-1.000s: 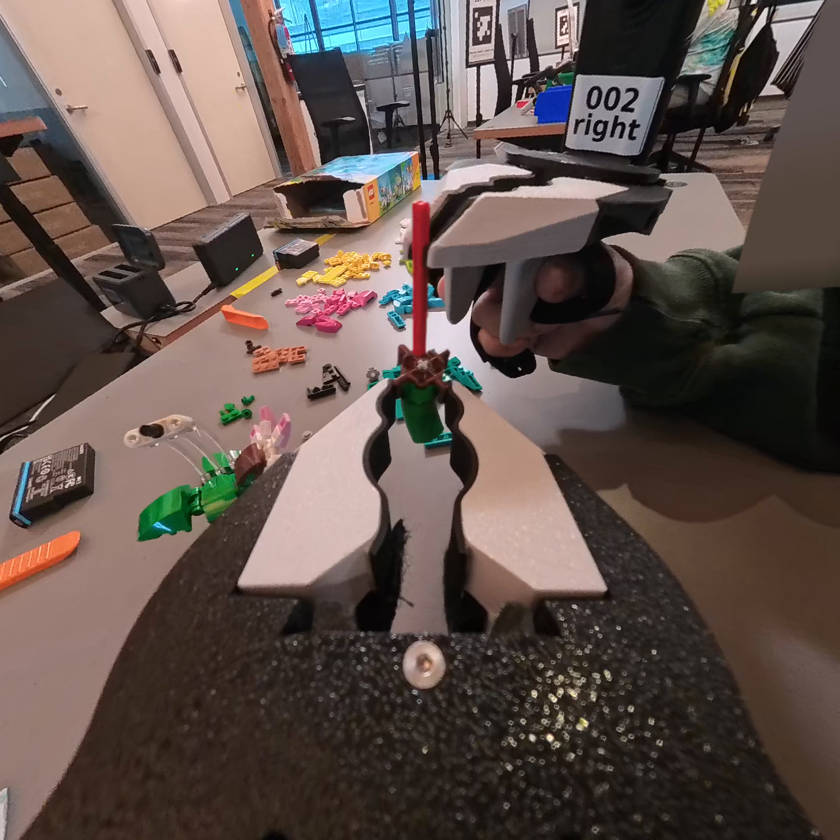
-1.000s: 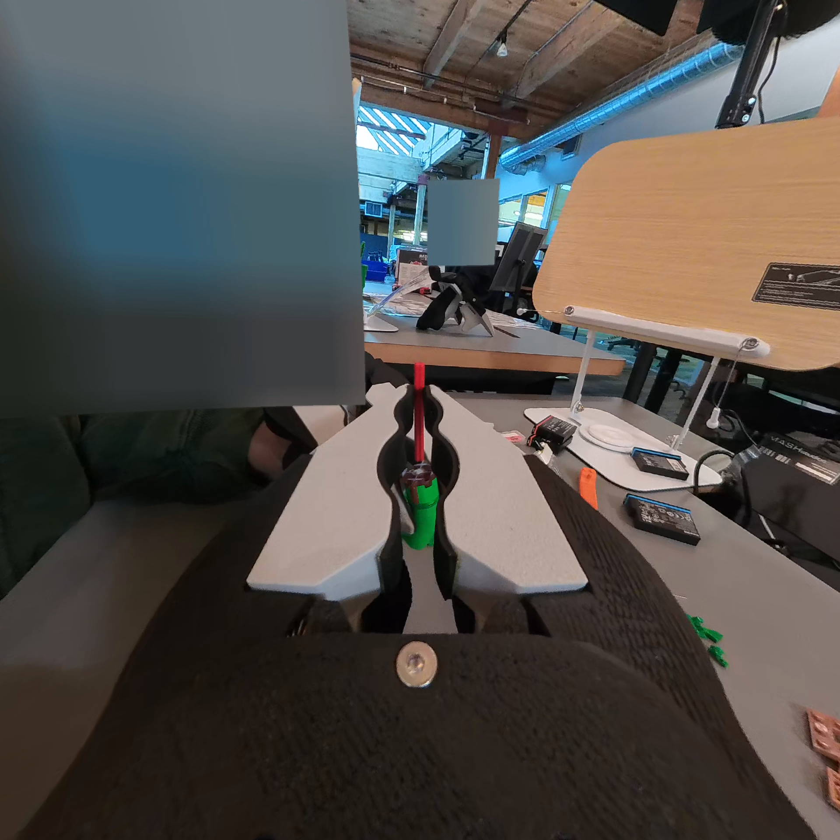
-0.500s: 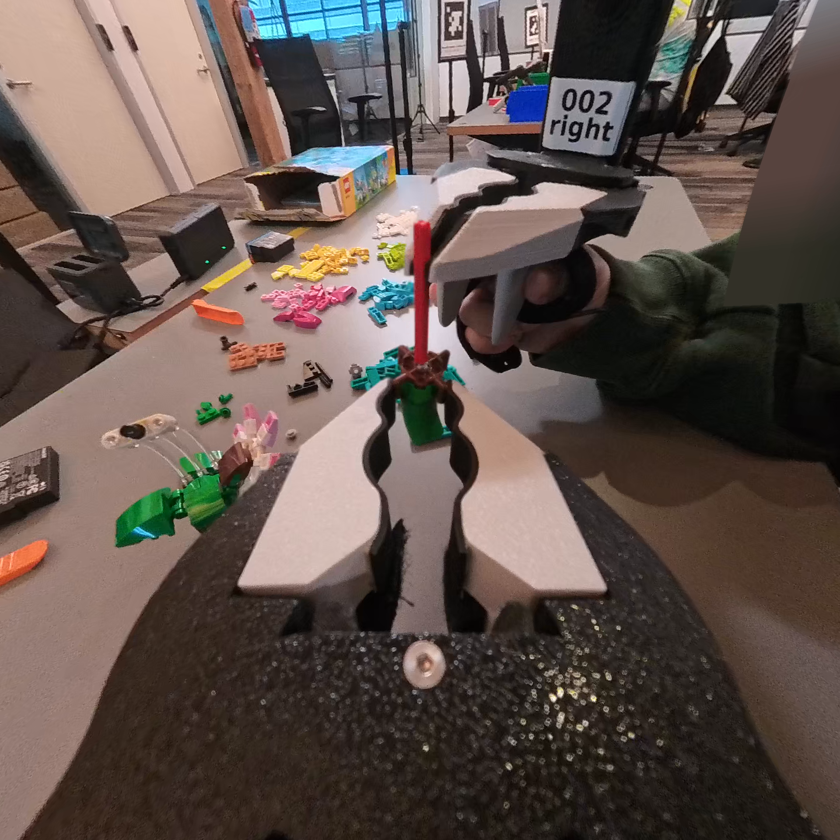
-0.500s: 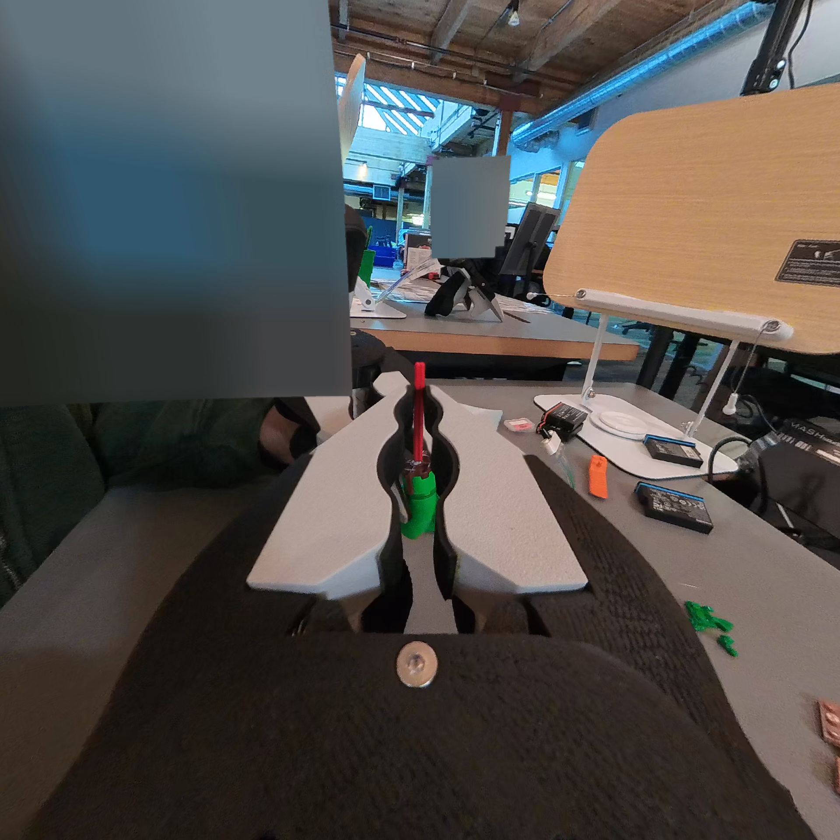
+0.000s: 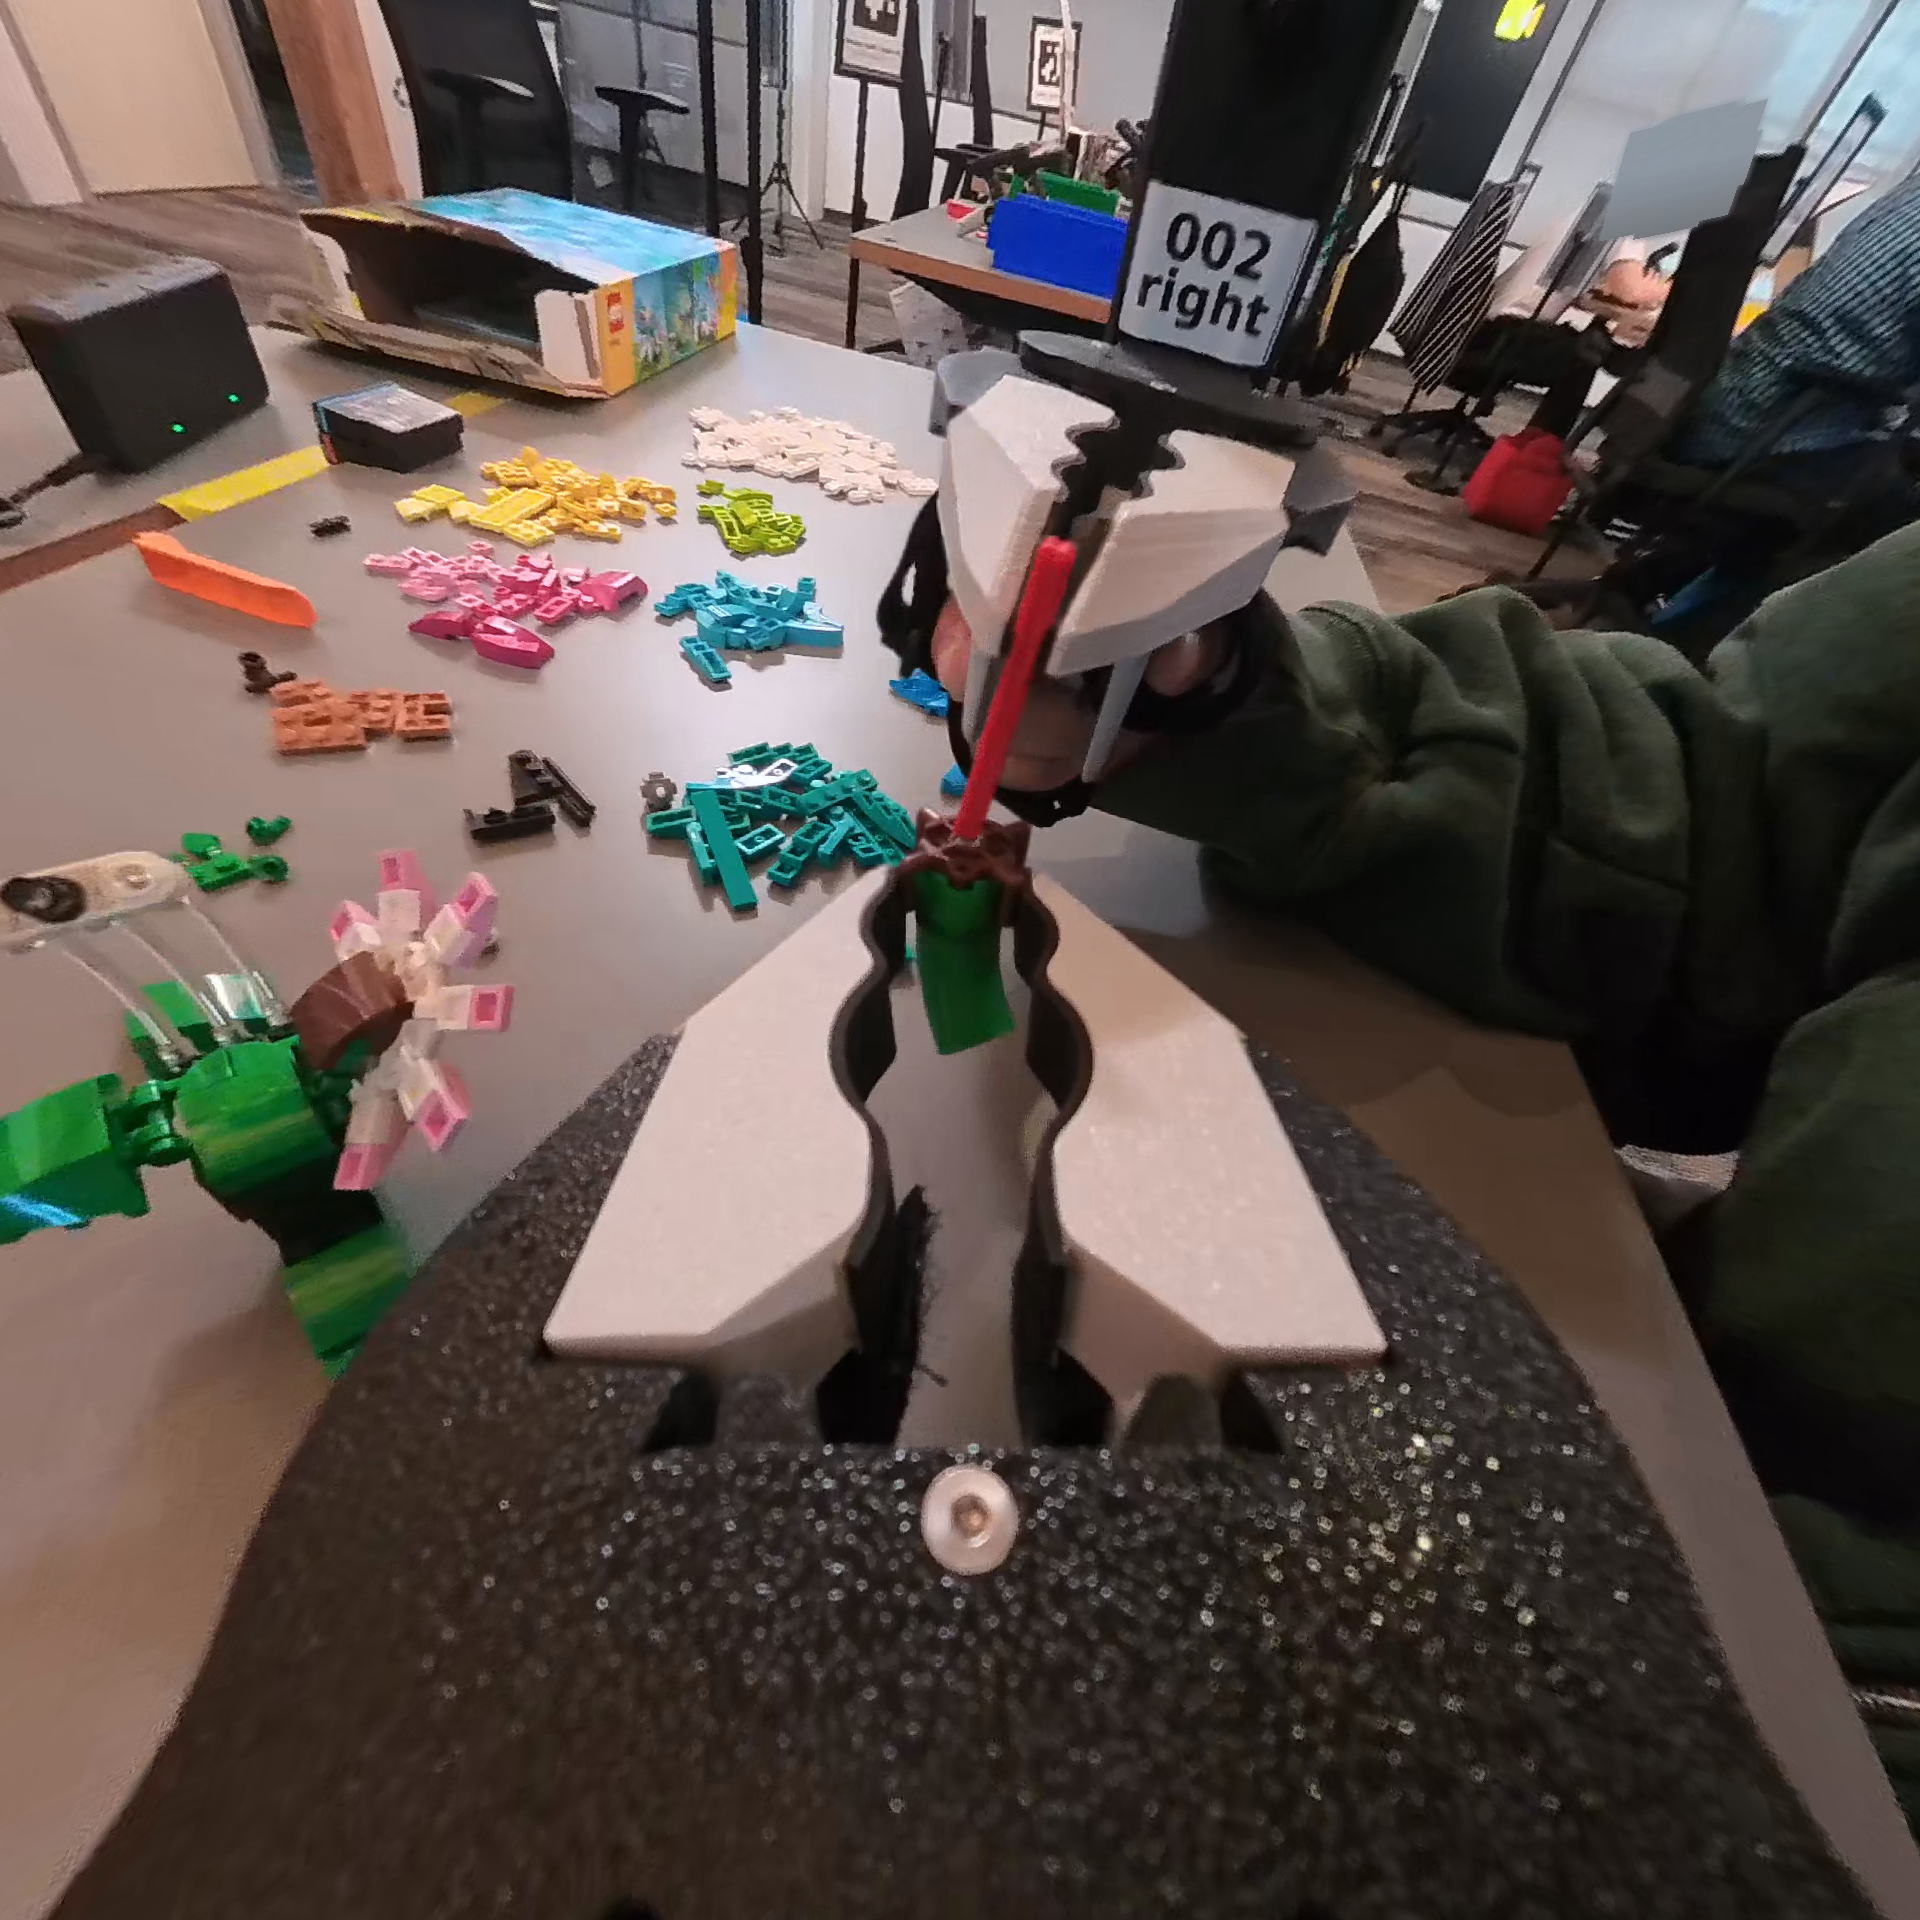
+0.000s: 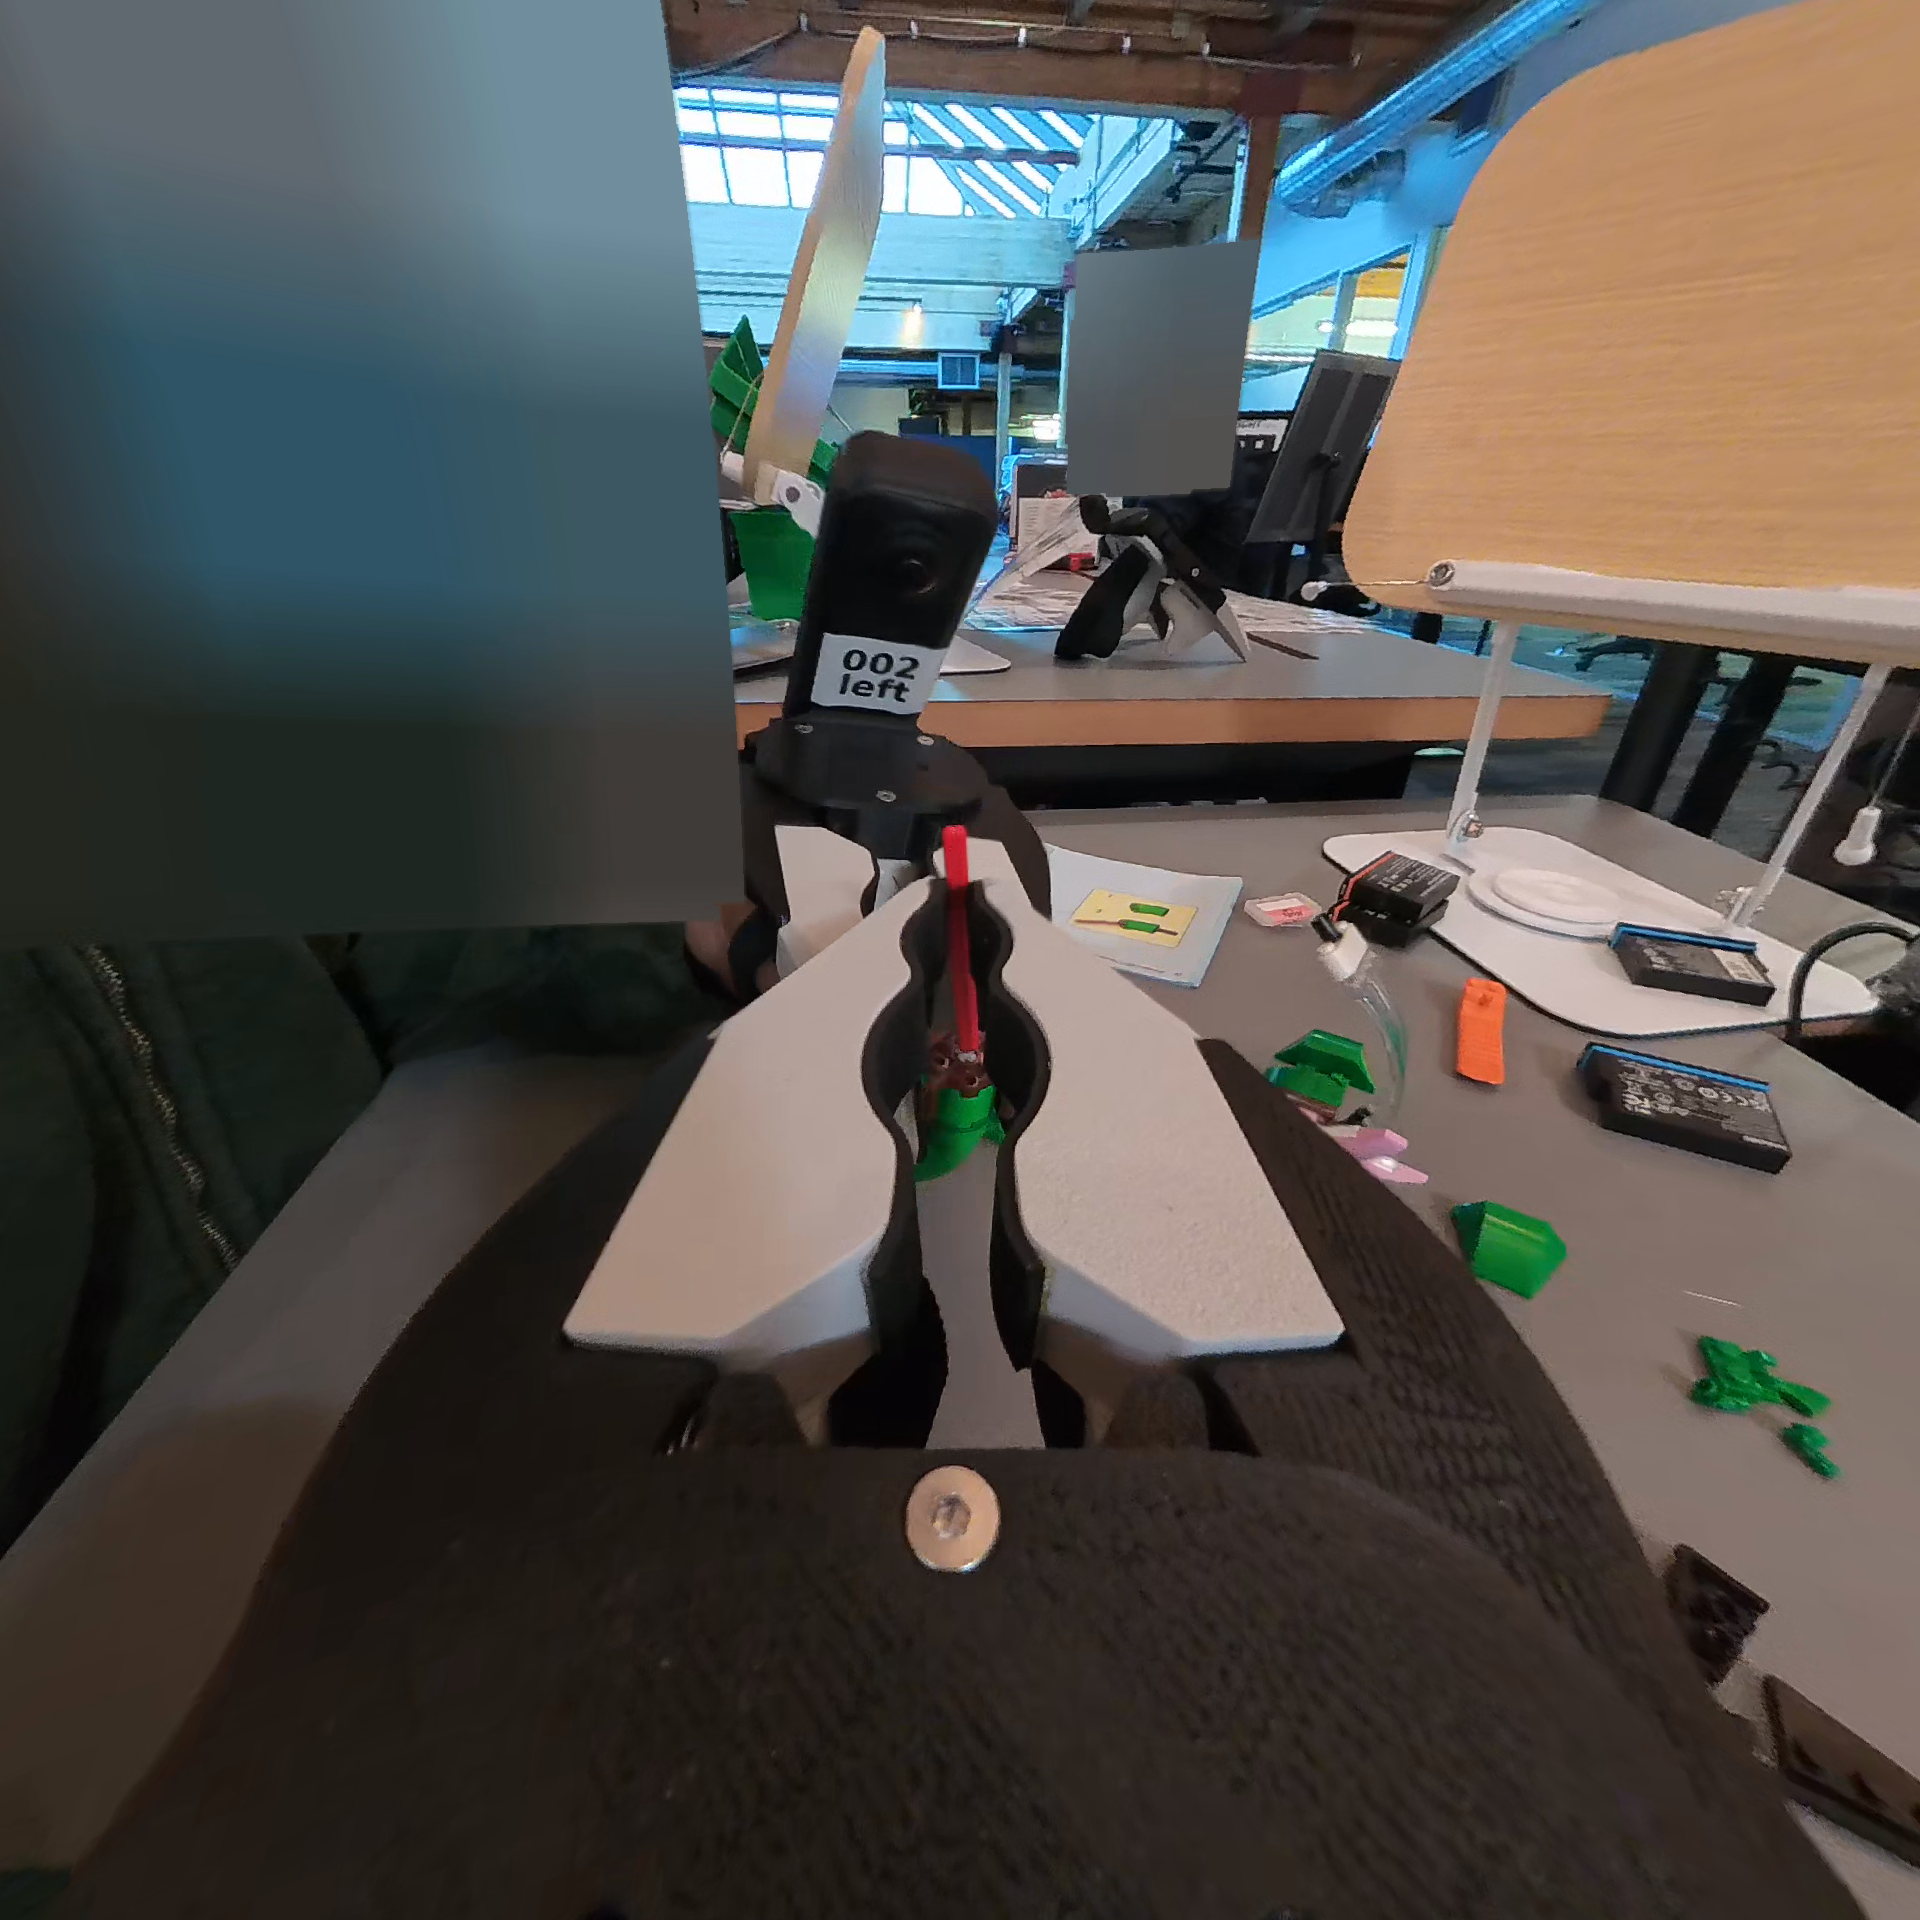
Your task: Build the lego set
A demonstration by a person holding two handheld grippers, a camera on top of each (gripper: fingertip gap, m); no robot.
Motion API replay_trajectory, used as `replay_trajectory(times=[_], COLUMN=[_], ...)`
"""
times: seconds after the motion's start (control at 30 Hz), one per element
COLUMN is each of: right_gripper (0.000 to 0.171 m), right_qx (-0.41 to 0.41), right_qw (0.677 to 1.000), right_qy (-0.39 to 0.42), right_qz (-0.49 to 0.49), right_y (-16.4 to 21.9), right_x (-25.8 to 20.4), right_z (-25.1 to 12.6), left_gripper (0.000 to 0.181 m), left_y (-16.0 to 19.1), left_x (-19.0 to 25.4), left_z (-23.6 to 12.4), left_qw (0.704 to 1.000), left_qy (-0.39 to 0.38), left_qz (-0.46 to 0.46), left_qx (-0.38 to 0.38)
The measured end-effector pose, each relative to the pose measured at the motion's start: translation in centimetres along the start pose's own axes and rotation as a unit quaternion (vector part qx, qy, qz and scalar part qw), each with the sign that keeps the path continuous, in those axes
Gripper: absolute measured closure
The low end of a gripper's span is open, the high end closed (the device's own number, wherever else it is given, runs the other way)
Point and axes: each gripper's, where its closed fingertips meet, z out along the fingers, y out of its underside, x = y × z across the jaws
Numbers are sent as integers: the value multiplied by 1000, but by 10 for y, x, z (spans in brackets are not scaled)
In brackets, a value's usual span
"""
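Tilted now, the thin red plastic rod (image 5: 1011, 684) leans toward the right gripper (image 5: 1075, 566), whereas a second ago it stood upright; the left wrist view has also swung to bring the sorted brick piles closer. Left gripper (image 5: 954, 902): jaws narrow, tips pinching the short green cylindrical stem piece (image 5: 958, 961), which carries a dark brown star-shaped collar (image 5: 971, 847) at its top, the rod rising out of that collar. Right gripper, opposite the left one, has its grey jaws closed narrow on the rod's upper end; in the right wrist view the rod (image 6: 960, 951) runs along the slot between the tips, though whether both pads truly touch it is hard to judge. Beyond the left gripper's tips lies a heap of teal bricks (image 5: 784, 826) on the grey tabletop (image 5: 623, 966). Left of that gripper sits a finished pink-and-white brick flower on a green base (image 5: 410, 1003).
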Motion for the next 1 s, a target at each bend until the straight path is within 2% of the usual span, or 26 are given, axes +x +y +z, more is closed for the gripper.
replay_trajectory(times=[0.57,1.0], right_gripper=[170,169], right_qx=[26,30], right_qw=[998,998], right_qy=[-18,-17], right_qz=[46,49], right_y=[-5,-6], right_x=[1,2], right_z=[-2,-1], left_gripper=[162,162], left_y=[-4,-5], left_x=[8,10], left_z=[-1,-1], left_qw=[997,996], left_qy=[52,63], left_qz=[-40,-53], left_qx=[27,31])
